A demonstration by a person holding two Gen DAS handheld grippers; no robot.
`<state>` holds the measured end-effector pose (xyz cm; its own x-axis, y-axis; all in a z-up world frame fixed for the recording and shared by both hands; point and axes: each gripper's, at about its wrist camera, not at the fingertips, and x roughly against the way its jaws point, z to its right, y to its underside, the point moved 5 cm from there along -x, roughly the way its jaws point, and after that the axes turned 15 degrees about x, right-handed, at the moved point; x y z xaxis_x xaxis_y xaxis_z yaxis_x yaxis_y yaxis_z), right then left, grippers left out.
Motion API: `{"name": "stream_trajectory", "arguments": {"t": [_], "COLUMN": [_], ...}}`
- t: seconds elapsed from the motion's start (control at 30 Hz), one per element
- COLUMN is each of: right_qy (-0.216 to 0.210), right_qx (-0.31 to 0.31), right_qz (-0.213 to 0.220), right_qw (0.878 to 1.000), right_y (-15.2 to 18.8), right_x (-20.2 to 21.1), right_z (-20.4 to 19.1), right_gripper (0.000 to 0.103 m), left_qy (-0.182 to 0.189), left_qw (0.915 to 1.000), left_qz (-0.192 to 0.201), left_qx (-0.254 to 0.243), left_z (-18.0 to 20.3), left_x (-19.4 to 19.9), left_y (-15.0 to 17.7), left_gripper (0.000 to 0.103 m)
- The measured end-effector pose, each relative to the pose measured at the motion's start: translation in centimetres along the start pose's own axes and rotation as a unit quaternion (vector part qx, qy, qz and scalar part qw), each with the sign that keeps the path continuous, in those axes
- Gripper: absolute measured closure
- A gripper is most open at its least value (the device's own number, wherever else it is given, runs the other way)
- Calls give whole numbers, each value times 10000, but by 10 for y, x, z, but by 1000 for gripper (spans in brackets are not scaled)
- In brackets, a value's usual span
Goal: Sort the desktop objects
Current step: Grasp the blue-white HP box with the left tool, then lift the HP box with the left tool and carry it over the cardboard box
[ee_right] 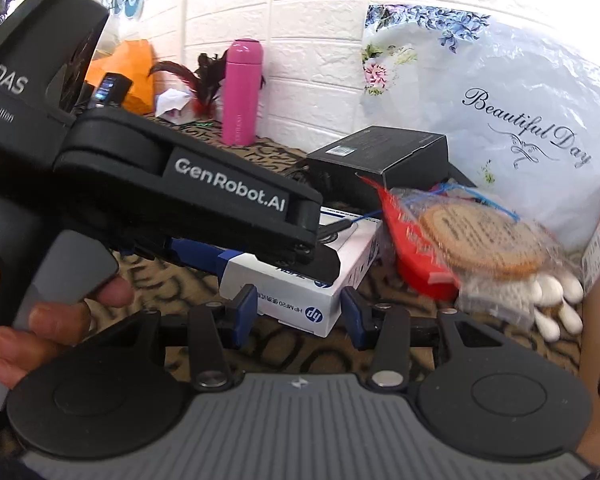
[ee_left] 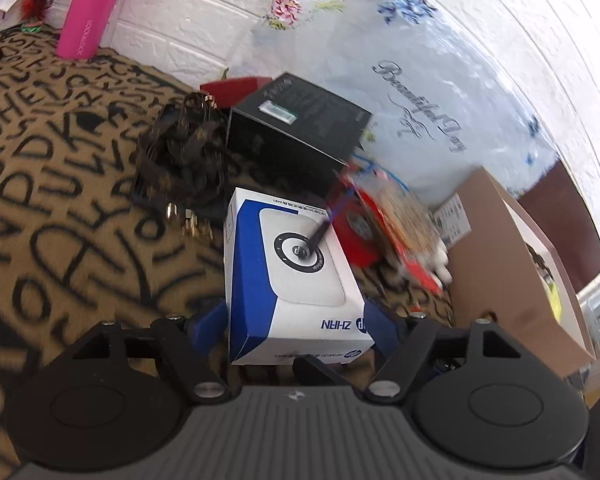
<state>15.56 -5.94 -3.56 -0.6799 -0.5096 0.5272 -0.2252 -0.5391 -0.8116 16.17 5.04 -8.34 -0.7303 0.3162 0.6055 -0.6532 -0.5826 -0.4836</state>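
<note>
boxes counted on letter-print tabletop, two grippers at one white-and-blue box

left wrist view: left gripper (ee_left: 300, 330) straddles one white-and-blue box (ee_left: 296, 276), blue fingers (ee_left: 210, 322) beside its sides; contact unclear. behind it one black box (ee_left: 296, 126), one cable bundle (ee_left: 184, 152), one bagged snack pack (ee_left: 396, 224), one cardboard box (ee_left: 500, 248) at the table's right edge. right wrist view: right gripper (ee_right: 300, 312) released, jaws apart before the same box's near corner, gripping nothing; one pink bottle (ee_right: 242, 92) at the wall.
</note>
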Motion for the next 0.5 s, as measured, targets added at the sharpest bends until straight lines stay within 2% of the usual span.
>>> {"name": "stream_trajectory", "arguments": {"t": [0.13,0.23,0.5], "right_qy": [-151,-235,-282], "right_qx": [-86,-68,-244], "right_qz": [-69,-116,-361], "right_qw": [9998,9996,9987], "right_y": [11,22,64], "right_x": [28,51,120], "right_z": [-11,-23,-43], "right_gripper": [58,58,58], "left_qy": [14,-29,200], "left_qw": [9999,9992,9937], "left_qz": [-43,-134,-685], "left_qx": [-110,-376,-859], "left_z": [2,9,27], "left_x": [20,34,53], "left_y": [27,50,112], "left_gripper": [25,25,25]}}
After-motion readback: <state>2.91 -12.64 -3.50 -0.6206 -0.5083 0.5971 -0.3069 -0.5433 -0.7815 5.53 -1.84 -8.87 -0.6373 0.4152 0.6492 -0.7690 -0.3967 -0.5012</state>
